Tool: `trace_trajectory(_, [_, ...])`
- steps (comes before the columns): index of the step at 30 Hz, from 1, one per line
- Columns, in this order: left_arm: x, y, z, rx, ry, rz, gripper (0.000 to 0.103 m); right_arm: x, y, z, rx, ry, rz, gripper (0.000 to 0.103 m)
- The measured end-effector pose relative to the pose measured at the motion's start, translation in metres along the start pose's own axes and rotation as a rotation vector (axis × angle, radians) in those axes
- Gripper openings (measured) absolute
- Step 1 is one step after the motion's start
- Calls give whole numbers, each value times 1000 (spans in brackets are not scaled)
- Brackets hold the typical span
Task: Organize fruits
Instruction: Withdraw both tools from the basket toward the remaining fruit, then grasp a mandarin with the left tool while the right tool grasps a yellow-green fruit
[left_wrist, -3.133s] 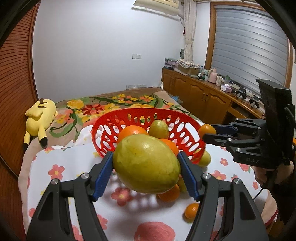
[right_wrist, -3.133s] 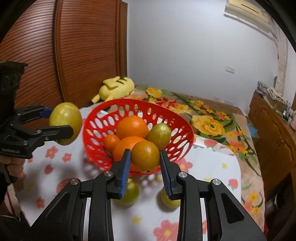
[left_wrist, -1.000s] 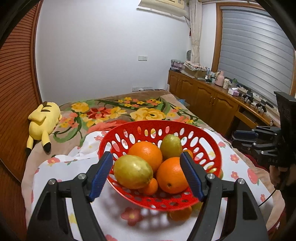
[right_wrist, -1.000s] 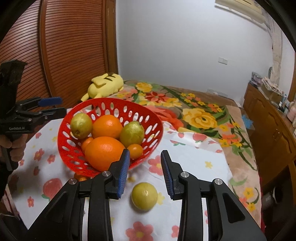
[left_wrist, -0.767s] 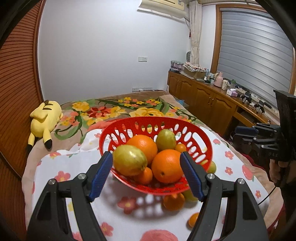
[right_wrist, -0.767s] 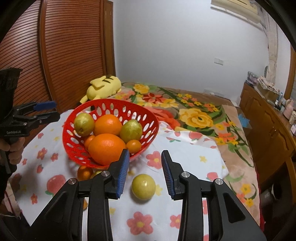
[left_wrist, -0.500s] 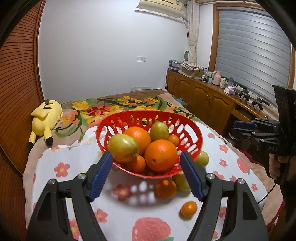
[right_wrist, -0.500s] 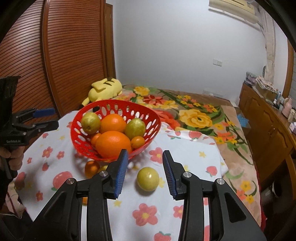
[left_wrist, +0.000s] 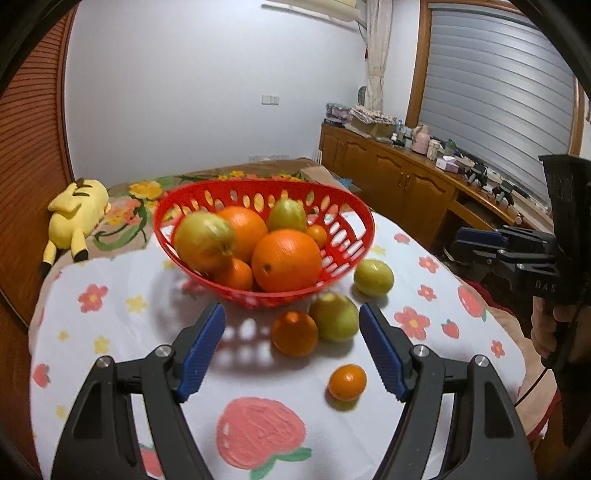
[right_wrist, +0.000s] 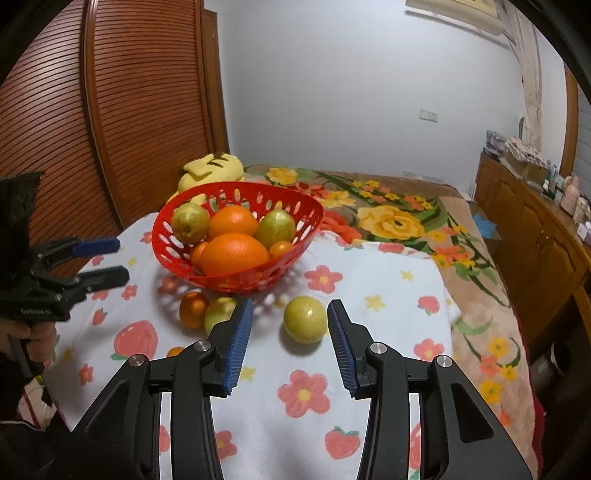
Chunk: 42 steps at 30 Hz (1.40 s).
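Note:
A red basket (left_wrist: 354, 214) (right_wrist: 173, 258) holds several oranges and yellow-green fruits. On the flowered cloth in front of it lie an orange (left_wrist: 294, 333), a green fruit (left_wrist: 334, 316), a yellow-green fruit (left_wrist: 373, 277) (right_wrist: 305, 319) and a small orange (left_wrist: 347, 382). My left gripper (left_wrist: 291, 354) is open and empty, just short of the orange and green fruit. My right gripper (right_wrist: 290, 345) is open and empty, its fingers flanking the yellow-green fruit from just behind.
A yellow plush toy (left_wrist: 75, 214) lies on the bed behind the table. Wooden cabinets (left_wrist: 402, 184) with clutter run along the right wall. A slatted wooden door (right_wrist: 74, 129) stands on the left. The table edge (right_wrist: 448, 317) drops off to the bed.
Both grippers released their fruits into the basket and pulled back and down. The left now faces the loose orange and green fruit; the right has closed in on the yellow-green fruit.

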<state>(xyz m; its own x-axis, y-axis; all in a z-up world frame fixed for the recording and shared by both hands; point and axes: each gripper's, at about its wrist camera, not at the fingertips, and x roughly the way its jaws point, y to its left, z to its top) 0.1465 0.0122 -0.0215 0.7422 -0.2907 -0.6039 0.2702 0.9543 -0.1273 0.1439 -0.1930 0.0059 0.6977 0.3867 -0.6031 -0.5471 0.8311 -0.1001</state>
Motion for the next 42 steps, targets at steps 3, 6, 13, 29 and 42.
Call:
trace_trajectory(3, [9, -7, -8, 3, 26, -15, 72, 5, 0, -6, 12, 9, 9, 43])
trace_trajectory(6, [20, -12, -18, 0, 64, -41, 64, 10, 0, -12, 16, 21, 11, 43])
trace_trajectory(13, [38, -21, -35, -13, 124, -86, 59, 23, -3, -21, 38, 45, 15, 43])
trace_trajectory(29, [69, -39, -52, 22, 228, -119, 53, 39, -14, -31, 84, 73, 17, 43])
trace_trajectory(42, [60, -28, -55, -12, 188, -130, 33, 62, -21, -31, 90, 101, 10, 43])
